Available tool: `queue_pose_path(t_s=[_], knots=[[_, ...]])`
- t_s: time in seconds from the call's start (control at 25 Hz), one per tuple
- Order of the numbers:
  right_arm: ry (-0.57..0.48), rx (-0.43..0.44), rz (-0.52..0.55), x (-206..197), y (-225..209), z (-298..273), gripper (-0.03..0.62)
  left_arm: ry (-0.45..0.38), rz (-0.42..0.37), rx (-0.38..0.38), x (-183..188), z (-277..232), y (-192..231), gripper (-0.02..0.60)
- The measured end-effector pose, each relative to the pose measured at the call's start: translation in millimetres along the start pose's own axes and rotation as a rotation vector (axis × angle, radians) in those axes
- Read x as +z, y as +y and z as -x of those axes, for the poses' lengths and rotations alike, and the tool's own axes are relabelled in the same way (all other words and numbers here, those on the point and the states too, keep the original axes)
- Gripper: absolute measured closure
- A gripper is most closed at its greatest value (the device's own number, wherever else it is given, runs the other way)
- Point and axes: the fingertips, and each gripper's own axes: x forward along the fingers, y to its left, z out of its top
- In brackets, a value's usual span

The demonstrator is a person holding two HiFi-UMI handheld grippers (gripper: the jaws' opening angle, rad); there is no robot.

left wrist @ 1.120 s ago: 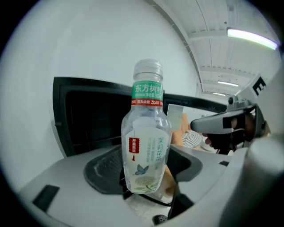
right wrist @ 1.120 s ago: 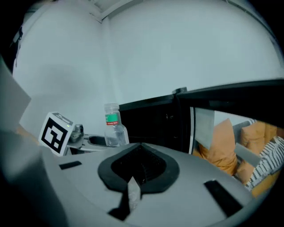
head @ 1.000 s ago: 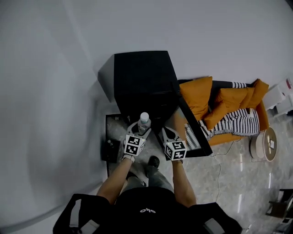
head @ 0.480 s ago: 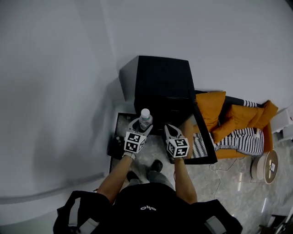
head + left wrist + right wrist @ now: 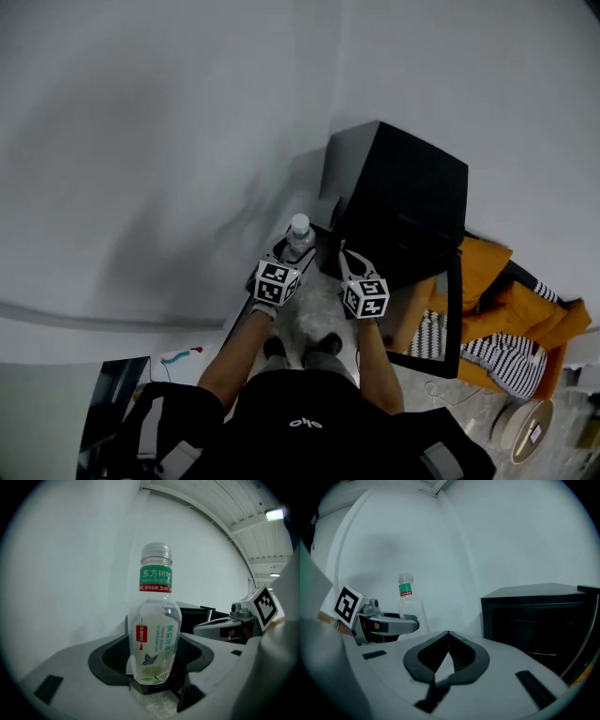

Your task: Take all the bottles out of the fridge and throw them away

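My left gripper [image 5: 290, 251] is shut on a clear plastic bottle [image 5: 153, 630] with a green and red neck label, held upright by its lower body. In the head view the bottle [image 5: 299, 235] stands just ahead of the left marker cube. My right gripper [image 5: 348, 257] is shut with nothing between its jaws, which meet at a point [image 5: 447, 636]. The right gripper view also catches the bottle [image 5: 406, 601] to its left. The black fridge [image 5: 403, 202] stands to the right of both grippers, its door [image 5: 448, 314] hanging open.
A white wall [image 5: 169, 141] fills the left and the far side. An orange sofa [image 5: 525, 314] with striped cushions lies beyond the fridge door. A round white stool [image 5: 520, 427] is at the lower right. My shoes [image 5: 300, 347] stand on pale floor.
Both grippers and my view have swung left, away from the fridge towards the wall. The fridge has slid to the right of the frame. The bottle stays in the left gripper.
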Motion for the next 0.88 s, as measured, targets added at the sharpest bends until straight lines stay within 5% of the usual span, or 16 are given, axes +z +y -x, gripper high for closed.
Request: queue_pose_path(t_s=[0.36,0.88], knots=[[0.06,0.179,0.079,-8,65,-44,0.586,-0.004,0.056,0.157,-20,52,50,0.285],[0.134,0.288,0.196,-36,80,-99,0.586,0.037,0.093,0.2,-74,51,74,0.287]])
